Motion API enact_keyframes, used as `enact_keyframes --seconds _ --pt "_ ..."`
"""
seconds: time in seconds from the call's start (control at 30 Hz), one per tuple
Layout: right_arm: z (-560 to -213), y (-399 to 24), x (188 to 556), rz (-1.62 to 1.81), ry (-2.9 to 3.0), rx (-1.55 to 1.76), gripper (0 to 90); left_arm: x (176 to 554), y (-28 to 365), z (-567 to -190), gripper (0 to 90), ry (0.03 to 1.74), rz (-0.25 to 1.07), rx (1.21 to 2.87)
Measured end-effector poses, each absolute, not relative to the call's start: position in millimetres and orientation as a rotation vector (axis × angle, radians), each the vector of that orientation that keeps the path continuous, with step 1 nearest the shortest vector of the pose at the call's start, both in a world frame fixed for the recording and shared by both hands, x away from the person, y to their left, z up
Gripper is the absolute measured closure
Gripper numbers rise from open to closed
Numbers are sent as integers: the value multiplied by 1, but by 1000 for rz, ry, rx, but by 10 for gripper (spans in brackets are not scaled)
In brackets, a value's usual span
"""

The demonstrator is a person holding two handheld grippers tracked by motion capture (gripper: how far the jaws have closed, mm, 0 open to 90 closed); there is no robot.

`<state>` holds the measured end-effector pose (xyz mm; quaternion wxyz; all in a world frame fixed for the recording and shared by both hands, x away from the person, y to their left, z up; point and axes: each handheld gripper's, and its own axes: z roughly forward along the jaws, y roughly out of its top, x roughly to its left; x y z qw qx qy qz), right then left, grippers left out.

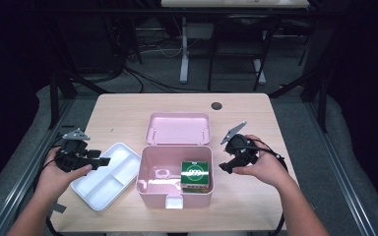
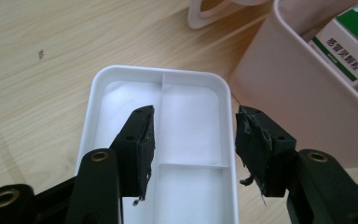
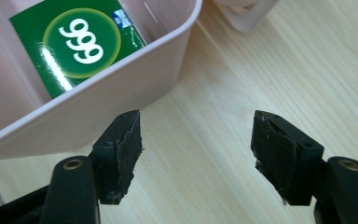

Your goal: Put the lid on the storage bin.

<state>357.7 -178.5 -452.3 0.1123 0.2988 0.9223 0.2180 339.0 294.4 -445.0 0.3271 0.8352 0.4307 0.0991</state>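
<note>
From above, my left gripper (image 1: pixel 101 161) hangs over the white divided tray (image 1: pixel 109 189), its jaws spread with nothing between them. My right gripper (image 1: pixel 225 167) sits just right of the open pink box (image 1: pixel 150 189), jaws parted and empty, pointing toward the green carton (image 1: pixel 196 173) that lies inside the box, in the corner nearest those jaws.

Along my left jaws, the tray (image 2: pixel 98 93) lies directly beneath and ahead, and the box wall (image 2: pixel 289 102) rises to their right.

Along my right jaws, I stand wide over bare wooden table (image 3: pixel 261 70); the box rim (image 3: pixel 121 88) runs just ahead of my left jaw, the carton (image 3: pixel 77 39) beyond it.
</note>
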Motion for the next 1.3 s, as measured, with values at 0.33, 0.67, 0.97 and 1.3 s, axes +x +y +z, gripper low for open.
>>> enact_keyframes --seconds 0.33,0.67,0.97,1.3 --pt "-460 -185 350 672 2636 947 338 338 289 -438 554 1100 257 2270" --pt "-464 -185 343 679 2591 998 351 342 284 -435 588 1107 278 2363" --pt "-463 -181 331 663 2527 1004 370 346 280 -438 601 1112 239 2409" --pt "-459 -185 322 703 2463 1034 373 350 272 -446 581 1153 260 2495"
